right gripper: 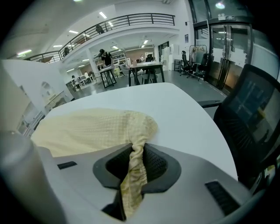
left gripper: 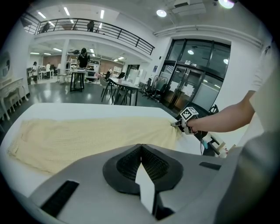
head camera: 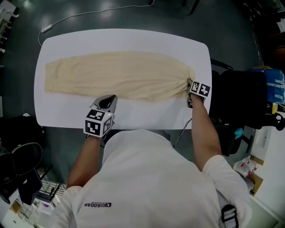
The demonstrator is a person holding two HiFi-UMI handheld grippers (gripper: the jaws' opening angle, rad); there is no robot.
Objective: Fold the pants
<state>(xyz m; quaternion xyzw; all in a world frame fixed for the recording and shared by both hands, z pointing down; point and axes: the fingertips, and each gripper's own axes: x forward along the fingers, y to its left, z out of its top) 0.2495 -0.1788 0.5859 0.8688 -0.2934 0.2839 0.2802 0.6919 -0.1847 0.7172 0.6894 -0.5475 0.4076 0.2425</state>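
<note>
Cream pants (head camera: pixel 116 75) lie stretched lengthwise across the white table (head camera: pixel 133 40). My right gripper (head camera: pixel 189 85) sits at their right end, and its jaws are shut on a bunched fold of the cream fabric (right gripper: pixel 135 144), which hangs down between the pads. In the left gripper view that same gripper (left gripper: pixel 181 123) shows at the cloth's far right end (left gripper: pixel 168 131). My left gripper (head camera: pixel 108 102) hovers over bare table just in front of the pants' near edge, around their middle. Its pads (left gripper: pixel 131 164) meet with nothing between them.
A black office chair (head camera: pixel 240 102) stands close to the table's right end, with a blue item (head camera: pixel 274 84) beyond it. A white cable (head camera: pixel 89 13) runs over the dark floor behind the table. Another dark chair (head camera: pixel 20 164) is at the lower left.
</note>
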